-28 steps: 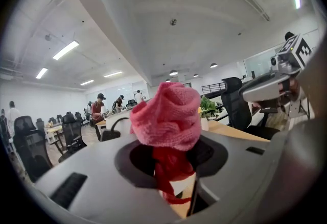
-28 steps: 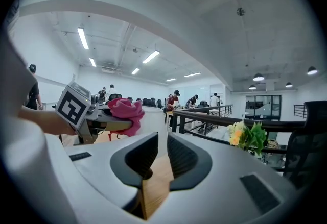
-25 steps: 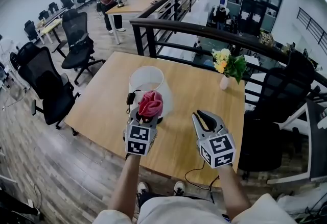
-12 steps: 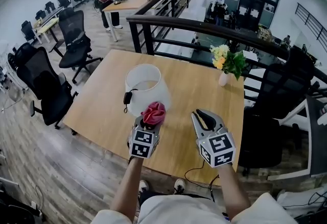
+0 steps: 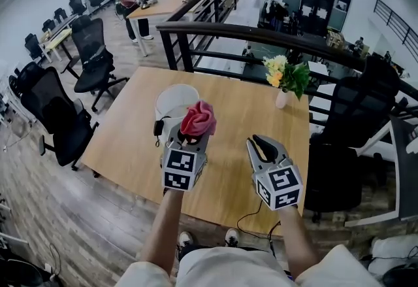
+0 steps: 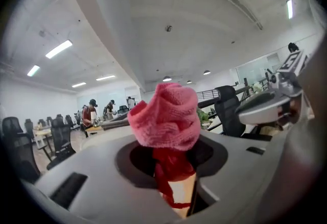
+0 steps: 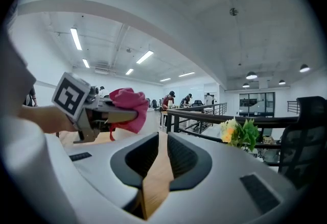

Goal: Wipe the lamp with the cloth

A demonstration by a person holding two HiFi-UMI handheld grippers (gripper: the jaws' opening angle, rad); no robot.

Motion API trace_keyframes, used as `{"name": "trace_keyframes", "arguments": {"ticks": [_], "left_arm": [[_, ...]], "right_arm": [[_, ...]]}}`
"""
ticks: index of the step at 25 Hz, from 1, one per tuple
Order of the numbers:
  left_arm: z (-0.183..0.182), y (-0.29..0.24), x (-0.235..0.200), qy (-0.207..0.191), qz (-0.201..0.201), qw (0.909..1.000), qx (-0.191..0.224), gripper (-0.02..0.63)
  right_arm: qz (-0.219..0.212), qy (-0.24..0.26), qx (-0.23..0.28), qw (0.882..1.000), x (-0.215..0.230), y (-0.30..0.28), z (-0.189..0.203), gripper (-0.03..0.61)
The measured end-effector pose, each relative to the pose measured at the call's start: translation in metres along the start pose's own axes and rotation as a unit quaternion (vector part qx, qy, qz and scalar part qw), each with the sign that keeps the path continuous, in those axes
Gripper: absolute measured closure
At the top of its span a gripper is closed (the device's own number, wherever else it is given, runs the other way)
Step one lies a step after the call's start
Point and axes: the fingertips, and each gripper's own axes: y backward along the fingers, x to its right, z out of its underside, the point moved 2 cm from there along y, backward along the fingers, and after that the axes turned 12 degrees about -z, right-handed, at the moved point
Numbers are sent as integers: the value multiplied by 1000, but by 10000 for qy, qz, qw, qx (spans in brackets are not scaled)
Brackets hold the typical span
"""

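Clamped in the left gripper (image 5: 191, 137), the cloth (image 5: 198, 119) has been swept up the lamp's (image 5: 171, 101) 4 o'clock side, so wiping is judged under way; the right gripper (image 5: 262, 144) is held closed and empty.

the room is bright. long ceiling lights (image 7: 76, 38) glow white and make the ceiling pale. the head view bends at its edges, so the railing (image 5: 261, 36) looks curved. the left gripper view and the right gripper view are round with black corners. up close, the pink cloth (image 6: 166, 116) looks a bit blurry. shadows on the desk (image 5: 241, 109) are faint.
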Motion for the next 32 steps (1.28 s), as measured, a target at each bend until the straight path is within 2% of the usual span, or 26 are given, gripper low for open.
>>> {"name": "trace_keyframes", "arguments": {"ticks": [4, 11, 24, 32], "left_arm": [[-19, -22, -14, -384, -410, 9984, -43, 445], [-2, -28, 2, -1004, -533, 9932, -266, 445], [58, -34, 31, -988, -352, 9908, -852, 446], [100, -41, 53, -754, -170, 9893, -1237, 446]], "right_arm": [[43, 21, 38, 10000, 2, 6, -4, 525], [197, -5, 14, 9998, 16, 17, -1, 525], [144, -56, -89, 9998, 18, 17, 12, 525], [241, -81, -164, 9995, 26, 27, 18, 525]]}}
